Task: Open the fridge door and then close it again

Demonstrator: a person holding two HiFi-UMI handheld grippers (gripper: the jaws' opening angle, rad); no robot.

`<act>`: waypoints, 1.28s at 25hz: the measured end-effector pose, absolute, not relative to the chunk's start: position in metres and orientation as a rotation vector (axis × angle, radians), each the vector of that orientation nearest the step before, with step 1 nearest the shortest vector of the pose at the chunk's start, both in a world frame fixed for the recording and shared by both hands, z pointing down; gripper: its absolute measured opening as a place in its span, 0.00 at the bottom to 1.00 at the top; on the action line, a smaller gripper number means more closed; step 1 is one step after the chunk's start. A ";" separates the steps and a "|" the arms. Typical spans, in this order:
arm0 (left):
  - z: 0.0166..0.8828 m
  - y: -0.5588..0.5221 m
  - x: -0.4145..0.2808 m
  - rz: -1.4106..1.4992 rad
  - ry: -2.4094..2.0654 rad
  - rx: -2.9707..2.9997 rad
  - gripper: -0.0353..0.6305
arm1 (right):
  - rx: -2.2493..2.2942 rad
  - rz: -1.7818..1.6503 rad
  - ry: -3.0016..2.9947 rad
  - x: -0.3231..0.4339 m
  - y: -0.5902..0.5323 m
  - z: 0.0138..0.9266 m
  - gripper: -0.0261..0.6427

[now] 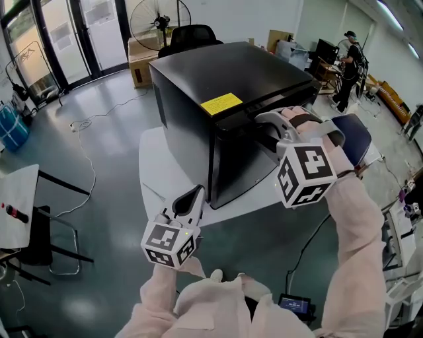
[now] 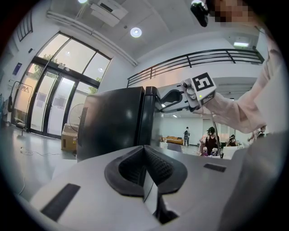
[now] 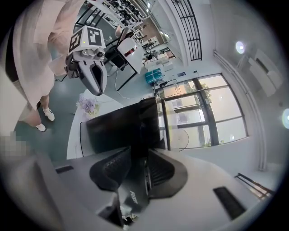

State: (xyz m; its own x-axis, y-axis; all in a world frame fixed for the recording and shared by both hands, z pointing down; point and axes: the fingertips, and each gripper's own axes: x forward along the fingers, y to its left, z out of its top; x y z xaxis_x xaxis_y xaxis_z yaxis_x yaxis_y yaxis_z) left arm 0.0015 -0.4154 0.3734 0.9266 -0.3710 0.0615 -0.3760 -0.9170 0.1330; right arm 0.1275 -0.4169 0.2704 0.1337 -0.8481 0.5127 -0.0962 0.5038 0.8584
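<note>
A black mini fridge (image 1: 218, 79) with a yellow sticker on top stands on a white table (image 1: 158, 165). Its door (image 1: 248, 165) faces the front right and looks flush with the body or barely ajar. My right gripper (image 1: 266, 123) reaches over the door's top edge. In the right gripper view the dark door edge (image 3: 135, 131) sits between the pads, and the right gripper (image 3: 139, 159) is shut on it. My left gripper (image 1: 192, 198) hangs low by the table's front corner, shut and empty. From the left gripper view the fridge (image 2: 113, 122) rises ahead of the left gripper (image 2: 145, 152), with the right gripper (image 2: 168, 97) at the door's top.
Behind the fridge are a black chair (image 1: 192, 34), a standing fan (image 1: 158, 20) and a cardboard box (image 1: 140, 63). A cable (image 1: 82, 152) trails over the floor at the left beside a desk (image 1: 16, 198). A person (image 1: 348, 66) stands by desks at the back right.
</note>
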 end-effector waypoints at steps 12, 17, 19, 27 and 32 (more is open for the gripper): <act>0.377 -0.416 -0.009 0.018 -0.615 2.909 0.07 | 0.940 -0.664 -1.332 0.128 -0.413 0.270 0.21; 0.371 -0.407 0.004 0.007 -0.607 2.908 0.07 | 0.956 -0.664 -1.321 0.143 -0.406 0.267 0.21; 0.371 -0.406 0.002 0.001 -0.598 2.906 0.07 | 0.960 -0.662 -1.324 0.141 -0.405 0.267 0.22; 0.378 -0.411 0.000 0.015 -0.554 2.901 0.07 | 0.903 -0.620 -1.306 0.140 -0.353 0.266 0.23; 0.386 -0.412 0.008 0.047 -0.518 2.919 0.07 | 0.907 -0.638 -1.294 0.139 -0.340 0.272 0.26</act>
